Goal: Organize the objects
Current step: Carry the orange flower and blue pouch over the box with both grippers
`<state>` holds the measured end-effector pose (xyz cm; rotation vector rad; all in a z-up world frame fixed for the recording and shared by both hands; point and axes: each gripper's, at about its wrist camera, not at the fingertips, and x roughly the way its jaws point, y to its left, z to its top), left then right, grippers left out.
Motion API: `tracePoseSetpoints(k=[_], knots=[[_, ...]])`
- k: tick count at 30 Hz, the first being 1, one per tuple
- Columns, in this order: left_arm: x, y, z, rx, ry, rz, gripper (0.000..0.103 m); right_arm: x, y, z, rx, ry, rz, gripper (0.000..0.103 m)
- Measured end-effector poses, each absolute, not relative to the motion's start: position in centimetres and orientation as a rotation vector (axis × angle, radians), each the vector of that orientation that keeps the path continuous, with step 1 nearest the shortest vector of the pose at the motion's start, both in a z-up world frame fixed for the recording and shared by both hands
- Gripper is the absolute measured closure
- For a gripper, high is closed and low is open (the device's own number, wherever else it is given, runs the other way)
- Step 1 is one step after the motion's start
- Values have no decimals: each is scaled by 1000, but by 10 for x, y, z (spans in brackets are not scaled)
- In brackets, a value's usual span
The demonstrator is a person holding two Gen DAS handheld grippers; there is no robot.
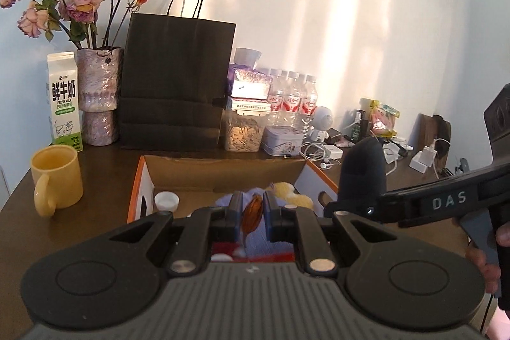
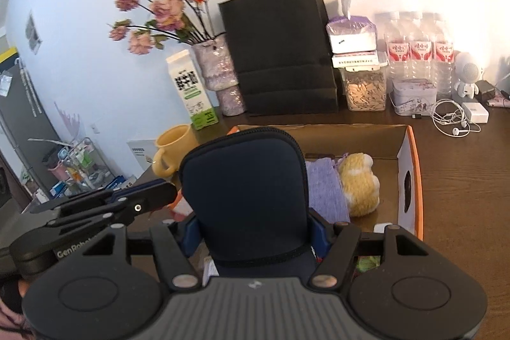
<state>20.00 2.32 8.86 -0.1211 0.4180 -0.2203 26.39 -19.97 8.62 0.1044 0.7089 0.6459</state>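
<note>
Dark wooden desk (image 2: pixel 462 180), clutter along wall. Your left gripper (image 1: pixel 251 214) is clenched on small amber translucent piece (image 1: pixel 251 217) – held over open cardboard box with orange edges (image 2: pixel 414 177). Your right gripper (image 2: pixel 255 231) clamps navy zippered fabric pouch (image 2: pixel 245 196), long axis upright, above box's near end. Lilac cloth (image 2: pixel 325 190) and yellow plush toy (image 2: pixel 358 184) lie inside box, ahead – drop spot sits straight below jaws.

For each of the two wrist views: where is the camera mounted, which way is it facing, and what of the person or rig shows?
Left wrist: on the left gripper, facing the wall over the cardboard box; it pinches an amber object; fingers of a hand show.
Right wrist: on the right gripper, facing the same wall, holding a navy pouch.
Shared: box, black paper bag, milk carton, each other's gripper.
</note>
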Motion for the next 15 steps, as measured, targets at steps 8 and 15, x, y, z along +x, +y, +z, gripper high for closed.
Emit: tracePoseSetpoints(k=[8, 15], knots=[[244, 21, 100, -115, 445, -194, 89, 326, -181, 93, 137, 786, 586, 39], [283, 20, 87, -120, 519, -164, 89, 368, -170, 79, 134, 826, 522, 39]])
